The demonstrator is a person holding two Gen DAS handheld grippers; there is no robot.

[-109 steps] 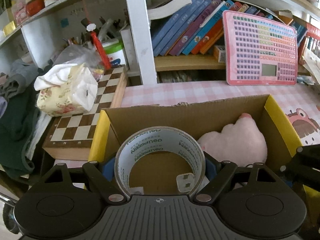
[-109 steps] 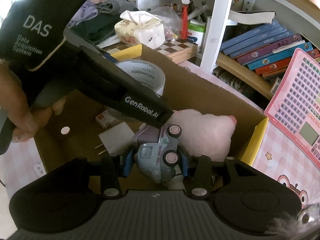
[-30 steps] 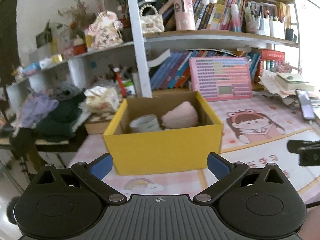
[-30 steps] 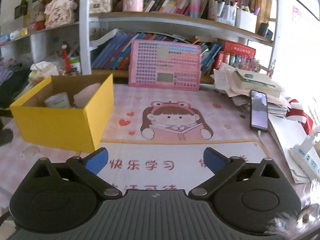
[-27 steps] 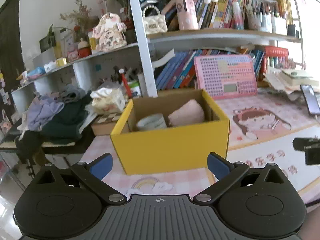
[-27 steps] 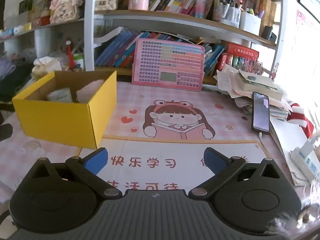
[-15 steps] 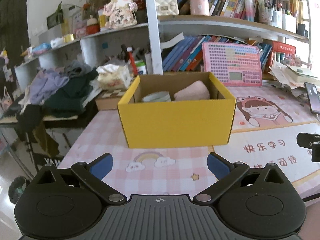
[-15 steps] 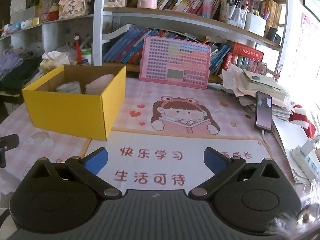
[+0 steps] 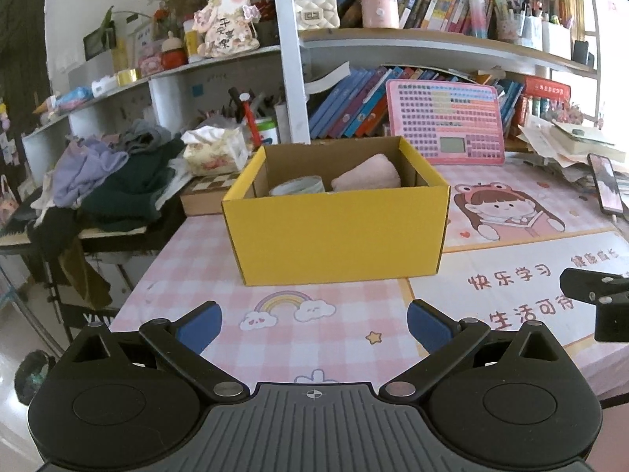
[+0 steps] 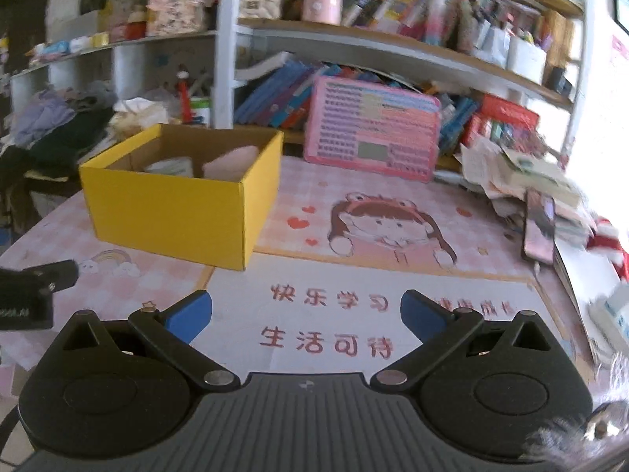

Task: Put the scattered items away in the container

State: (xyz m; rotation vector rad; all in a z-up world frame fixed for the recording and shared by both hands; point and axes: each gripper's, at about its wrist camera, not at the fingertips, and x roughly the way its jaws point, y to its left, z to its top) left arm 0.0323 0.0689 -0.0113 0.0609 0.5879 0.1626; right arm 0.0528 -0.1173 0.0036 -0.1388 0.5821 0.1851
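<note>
A yellow cardboard box (image 9: 338,232) (image 10: 173,216) stands on the pink desk mat. Inside it I see a roll of clear tape (image 9: 297,187) (image 10: 169,166) on the left and a pink plush toy (image 9: 367,176) (image 10: 232,162) on the right. My left gripper (image 9: 314,324) is open and empty, held back from the box's front wall. My right gripper (image 10: 306,312) is also open and empty, over the white printed part of the mat, to the right of the box. Each gripper's tip shows at the edge of the other's view.
A pink toy keyboard (image 9: 444,122) leans against the bookshelf behind the box. A phone (image 10: 540,226) and a paper pile (image 10: 523,175) lie at the right. A chessboard (image 9: 214,187), a tissue pack (image 9: 214,149) and heaped clothes (image 9: 114,181) sit left.
Both grippers have released the tape and the toy car into the box, opened, and pulled back and away from it; the box now looks smaller and farther off.
</note>
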